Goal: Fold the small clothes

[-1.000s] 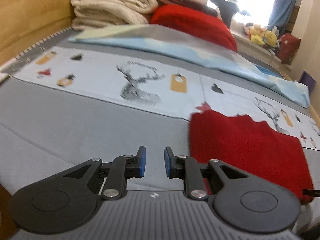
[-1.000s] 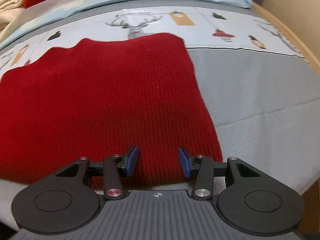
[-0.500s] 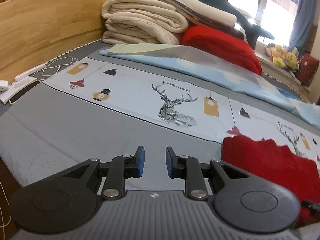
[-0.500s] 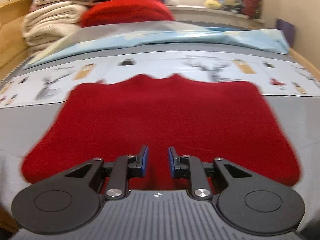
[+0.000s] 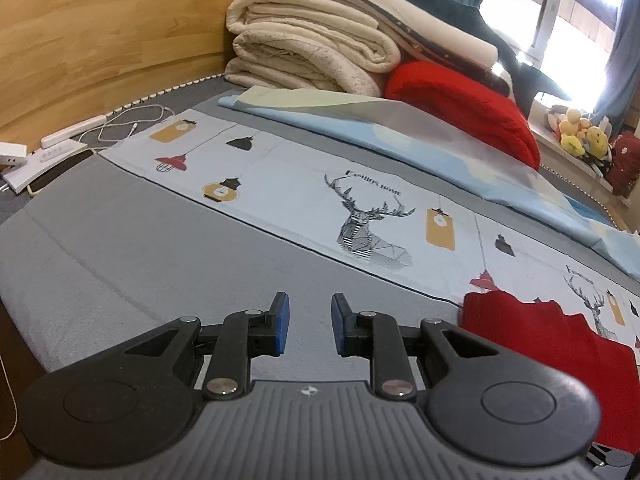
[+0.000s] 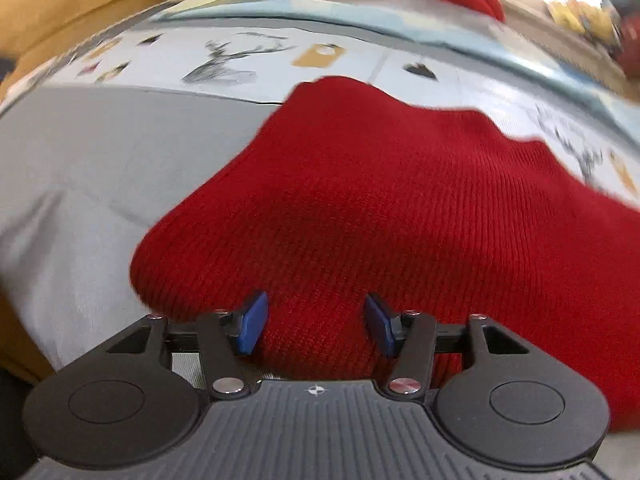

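right gripper [image 6: 314, 326] now opening over red sweater's [image 6: 380, 208] left corner.

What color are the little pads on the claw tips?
Blue. The pads on the black left claw show sharpest in the left wrist view.

Bare grey bedcover [image 5: 132, 248] lies open ahead of the left gripper [image 5: 307, 330]. Far side is blocked: folded blankets [image 5: 312, 44], a red pillow [image 5: 460, 112], wooden headboard [image 5: 100, 48]. Cables [image 5: 120, 124] clutter the left edge; the red sweater [image 6: 380, 208] fills the right.
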